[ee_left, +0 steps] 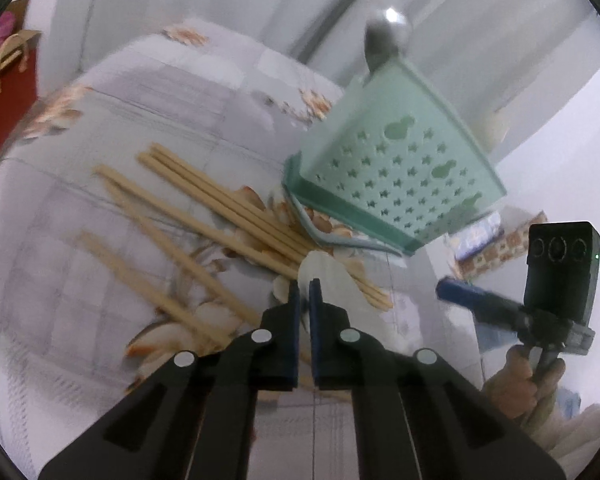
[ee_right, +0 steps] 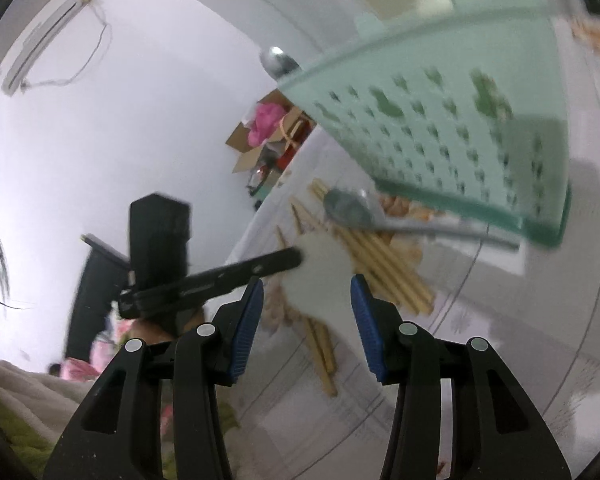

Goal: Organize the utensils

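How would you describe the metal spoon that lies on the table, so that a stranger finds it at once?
Start at the pale green perforated plastic utensil holder on the flower-patterned tablecloth. At its base, across the heap of pale wooden chopsticks, lies the grey metal spoon. It is the only metal piece lying there; another spoon stands in the holder.

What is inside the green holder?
A metal spoon sticks out above the green holder's rim. Its handle and anything else inside are hidden by the perforated wall.

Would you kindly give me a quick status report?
Left tool shut on white spoon. Right tool open, empty. Chopsticks loose beside green holder.
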`<state>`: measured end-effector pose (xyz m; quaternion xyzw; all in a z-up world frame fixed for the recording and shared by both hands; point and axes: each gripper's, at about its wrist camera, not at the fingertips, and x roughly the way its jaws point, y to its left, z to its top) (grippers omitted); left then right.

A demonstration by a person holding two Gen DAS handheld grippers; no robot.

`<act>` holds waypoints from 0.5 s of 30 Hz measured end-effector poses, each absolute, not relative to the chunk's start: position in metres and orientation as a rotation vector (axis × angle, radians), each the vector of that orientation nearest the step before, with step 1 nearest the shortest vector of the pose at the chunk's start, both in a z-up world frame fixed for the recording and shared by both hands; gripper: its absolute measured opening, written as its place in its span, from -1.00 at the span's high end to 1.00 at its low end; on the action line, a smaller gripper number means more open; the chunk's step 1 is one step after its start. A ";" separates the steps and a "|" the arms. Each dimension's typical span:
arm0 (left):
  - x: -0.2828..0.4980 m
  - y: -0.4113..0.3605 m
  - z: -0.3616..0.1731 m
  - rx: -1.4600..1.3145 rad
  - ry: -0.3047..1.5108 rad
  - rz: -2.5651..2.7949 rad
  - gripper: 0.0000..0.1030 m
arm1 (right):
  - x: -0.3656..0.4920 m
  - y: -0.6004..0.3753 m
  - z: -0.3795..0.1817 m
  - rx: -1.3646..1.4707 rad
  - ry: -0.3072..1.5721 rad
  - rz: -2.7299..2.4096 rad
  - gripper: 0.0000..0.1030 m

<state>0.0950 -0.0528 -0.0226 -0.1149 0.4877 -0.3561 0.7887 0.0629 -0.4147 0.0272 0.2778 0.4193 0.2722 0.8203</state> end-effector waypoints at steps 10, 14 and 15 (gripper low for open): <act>0.077 0.016 -0.001 -0.372 0.933 -0.592 0.97 | 0.102 -0.374 0.046 0.311 0.872 0.448 0.13; 0.073 0.025 -0.003 -0.382 0.925 -0.566 0.97 | 0.115 -0.353 0.040 0.200 0.881 0.396 0.13; 0.072 0.025 -0.004 -0.384 0.925 -0.563 0.97 | 0.118 -0.347 0.039 0.161 0.879 0.378 0.13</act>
